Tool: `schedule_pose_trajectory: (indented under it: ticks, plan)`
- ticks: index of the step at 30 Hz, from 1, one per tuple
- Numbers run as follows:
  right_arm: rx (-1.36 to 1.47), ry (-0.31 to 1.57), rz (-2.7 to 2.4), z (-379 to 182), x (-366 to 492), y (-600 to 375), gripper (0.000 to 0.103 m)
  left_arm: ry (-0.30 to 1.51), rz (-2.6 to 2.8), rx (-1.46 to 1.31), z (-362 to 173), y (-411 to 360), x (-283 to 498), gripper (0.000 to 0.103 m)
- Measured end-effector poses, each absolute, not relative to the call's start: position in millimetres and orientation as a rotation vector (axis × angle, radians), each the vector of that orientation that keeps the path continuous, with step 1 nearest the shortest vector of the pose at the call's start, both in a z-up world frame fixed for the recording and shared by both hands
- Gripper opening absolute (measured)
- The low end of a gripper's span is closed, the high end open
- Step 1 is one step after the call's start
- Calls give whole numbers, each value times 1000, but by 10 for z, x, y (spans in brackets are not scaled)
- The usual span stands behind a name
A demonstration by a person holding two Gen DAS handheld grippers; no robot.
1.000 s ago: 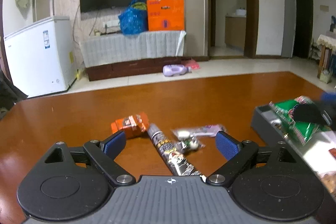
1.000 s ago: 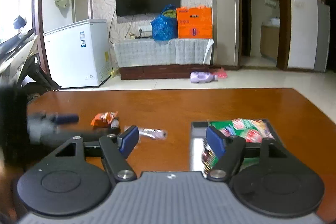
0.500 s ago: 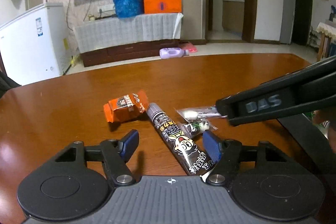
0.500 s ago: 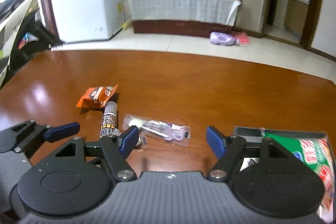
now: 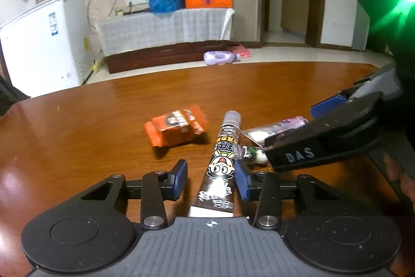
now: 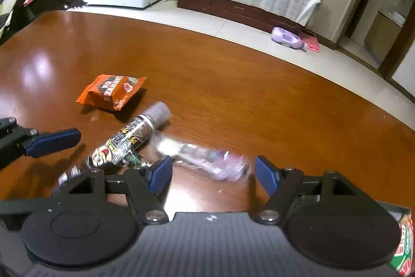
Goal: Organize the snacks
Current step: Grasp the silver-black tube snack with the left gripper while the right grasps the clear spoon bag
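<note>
On the brown table lie an orange snack packet, a long black cartoon-printed stick packet and a clear packet with white and purple sweets. My left gripper is open, its pads on either side of the stick packet's near end. My right gripper is open, low over the clear packet, which lies between its fingers. The orange packet and stick packet lie to its left. The right gripper also shows in the left wrist view.
A green snack bag shows at the right wrist view's lower right corner. The left gripper's blue finger reaches in from the left. Beyond the table are a white freezer, a cloth-covered TV bench and a purple bottle on the floor.
My left gripper has narrowed around the stick packet's near end. My right gripper has swung left from the tray and dropped down over the clear packet.
</note>
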State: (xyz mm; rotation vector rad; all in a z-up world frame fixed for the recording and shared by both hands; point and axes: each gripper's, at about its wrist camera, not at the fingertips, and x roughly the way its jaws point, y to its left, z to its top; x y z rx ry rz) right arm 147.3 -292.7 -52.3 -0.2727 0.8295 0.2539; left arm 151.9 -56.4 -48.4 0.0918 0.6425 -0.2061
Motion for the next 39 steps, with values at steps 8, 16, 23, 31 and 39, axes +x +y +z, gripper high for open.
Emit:
schedule_pose_trajectory:
  ticks: [8,16,23,31,39]
  plan:
    - [-311,799,341,-564,1556,-2848,72,645,-225,77,-490,-538,1544,39]
    - [-327,776,439,-561,1607,-2827,60,650,-238,74,-502,-543,1564,37]
    - [-245,805,467,-544,1558,-2805,26,654,-237,76,-504,-559,1579,37]
    - [-121,797,497,-364,1505,-2884,10,665,-229,56,-495,-559,1609,31]
    - [-225,805,496,-375,1582,-2764,11,665,-228,51,-495,-541,1626,29]
